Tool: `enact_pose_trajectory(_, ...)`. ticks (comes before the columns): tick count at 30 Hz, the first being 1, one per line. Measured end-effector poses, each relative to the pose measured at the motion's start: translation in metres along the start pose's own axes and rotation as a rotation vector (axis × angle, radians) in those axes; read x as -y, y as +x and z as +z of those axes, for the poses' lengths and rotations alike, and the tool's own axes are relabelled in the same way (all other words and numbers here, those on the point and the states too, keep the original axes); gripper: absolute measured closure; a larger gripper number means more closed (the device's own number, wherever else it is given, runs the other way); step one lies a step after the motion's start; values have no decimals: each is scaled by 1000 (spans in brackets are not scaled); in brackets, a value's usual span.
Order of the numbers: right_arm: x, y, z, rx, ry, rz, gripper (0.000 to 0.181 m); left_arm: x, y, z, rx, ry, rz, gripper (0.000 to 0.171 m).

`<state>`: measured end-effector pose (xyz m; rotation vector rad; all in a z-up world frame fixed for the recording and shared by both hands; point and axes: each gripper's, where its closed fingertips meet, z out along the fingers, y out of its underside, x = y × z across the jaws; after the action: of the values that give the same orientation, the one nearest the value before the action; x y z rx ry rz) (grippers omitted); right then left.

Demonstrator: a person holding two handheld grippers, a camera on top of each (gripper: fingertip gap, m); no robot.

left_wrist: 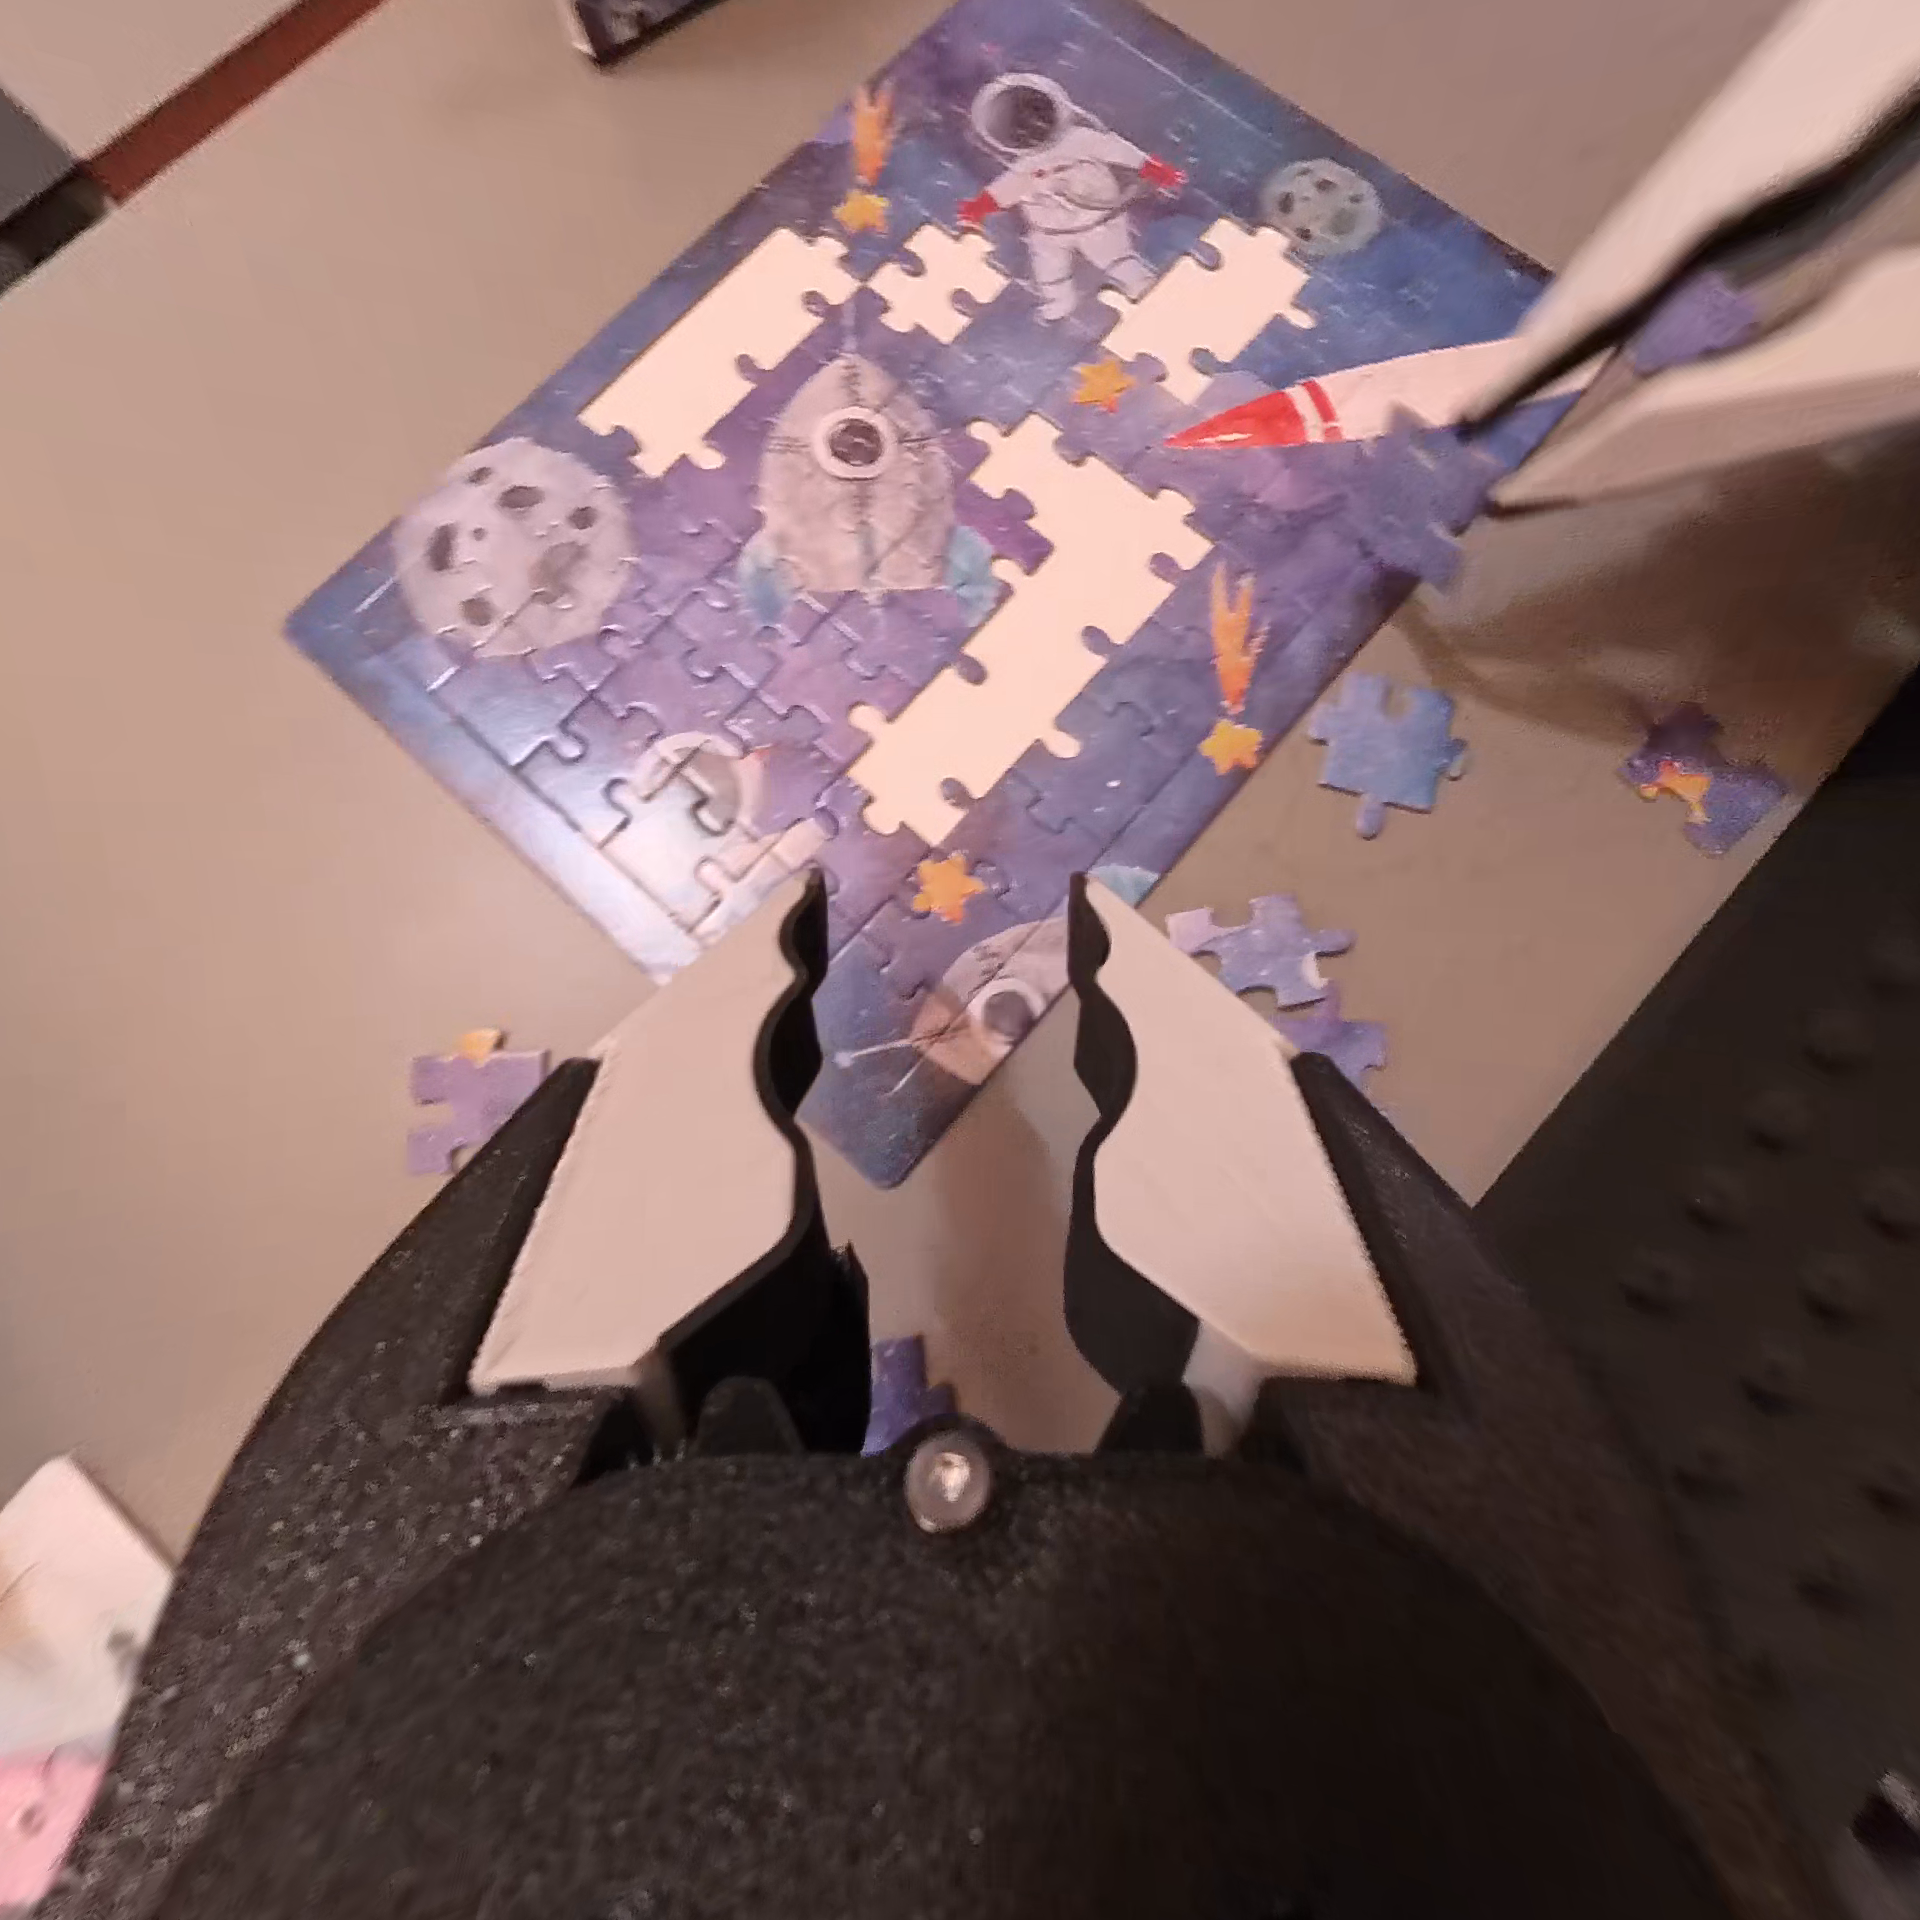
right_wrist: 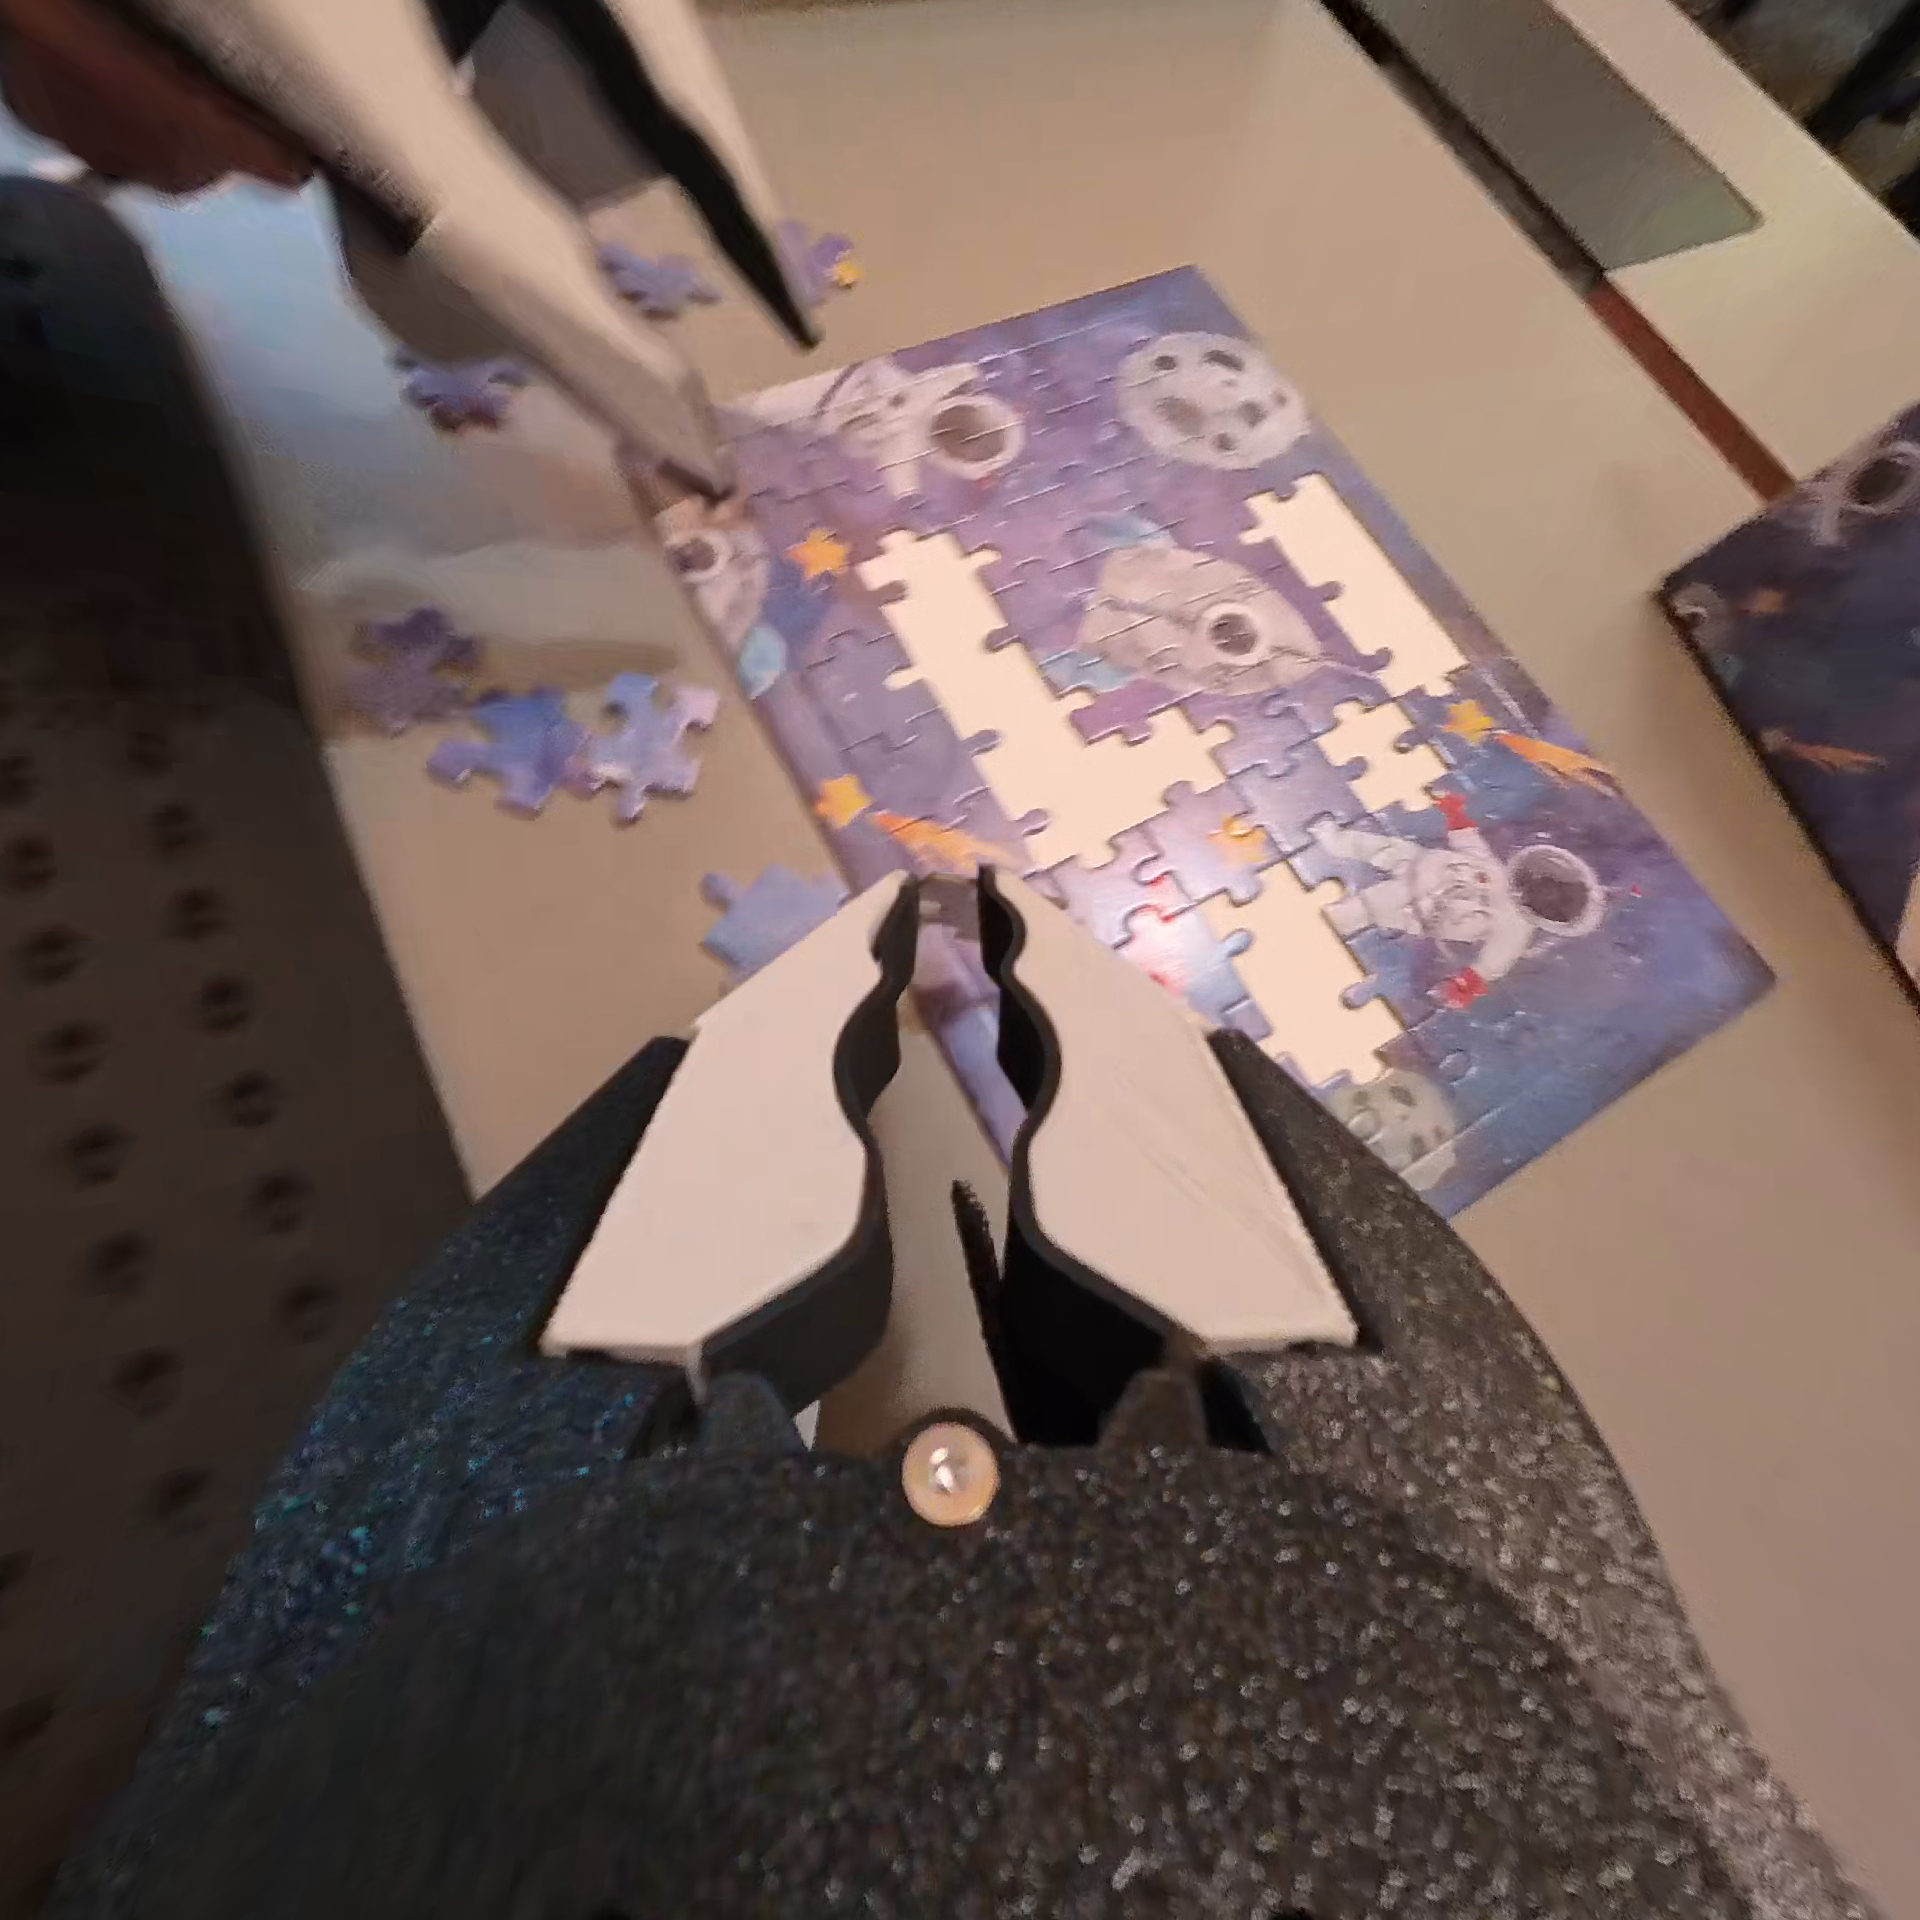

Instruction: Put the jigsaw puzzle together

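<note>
The space-themed jigsaw puzzle (left_wrist: 727,665) lies flat on the beige table, with several white gaps (left_wrist: 1049,623) where pieces are absent. My left gripper (left_wrist: 948,904) is open and empty, just over the puzzle's near corner. My right gripper (left_wrist: 1486,468) reaches in from the upper right, shut on a purple puzzle piece (left_wrist: 1418,509) above the puzzle's right edge. In the right wrist view, my right gripper (right_wrist: 948,883) has its jaws almost closed over the puzzle (right_wrist: 1132,717); the piece is hard to make out there. The left gripper (right_wrist: 758,405) shows at upper left.
Loose pieces lie around the puzzle (left_wrist: 1387,748) (left_wrist: 1704,779) (left_wrist: 1257,951) (left_wrist: 473,1107) (right_wrist: 530,758) (right_wrist: 457,384). A dark perforated mat (left_wrist: 1714,1299) borders the table. The puzzle box lid (right_wrist: 1818,644) lies beyond the puzzle. A white box (left_wrist: 62,1558) sits at the lower left.
</note>
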<state>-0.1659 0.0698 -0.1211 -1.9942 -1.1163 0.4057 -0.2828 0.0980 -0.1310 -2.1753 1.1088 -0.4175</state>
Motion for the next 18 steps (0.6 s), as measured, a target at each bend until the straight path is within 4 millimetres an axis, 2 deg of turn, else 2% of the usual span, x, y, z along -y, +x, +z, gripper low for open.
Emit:
enact_pose_trajectory(2, 3, 16, 8, -47, -15, 24, 172, 0, 10, 8, -22, -12, 13, 126)
enact_pose_trajectory(3, 4, 21, 12, -56, -25, 26, 181, -2, 16, 11, -32, -24, 20, 126)
enact_pose_trajectory(6, 1, 33, 14, -83, -53, 17, 181, -5, 26, 16, -40, -37, 52, 126)
enact_pose_trajectory(7, -6, 33, 12, -75, -94, 19, 181, -6, 28, 17, -42, -39, 60, 126)
enact_pose_trajectory(9, -36, 14, 7, 54, -233, 43, 174, -7, 30, 18, -45, -34, 62, 127)
enact_pose_trajectory(10, -49, 11, 3, 68, -288, 39, 168, -7, 30, 18, -47, -27, 59, 128)
enact_pose_trajectory(11, -56, 16, 1, 28, -304, 21, 168, -6, 30, 18, -49, -20, 57, 128)
enact_pose_trajectory(14, -48, 21, 3, 4, -250, 31, 166, -3, 25, 18, -47, 2, 41, 130)
enact_pose_trajectory(18, -23, 36, 31, -37, -165, 93, 146, -7, 10, 18, -15, -2, -12, 131)
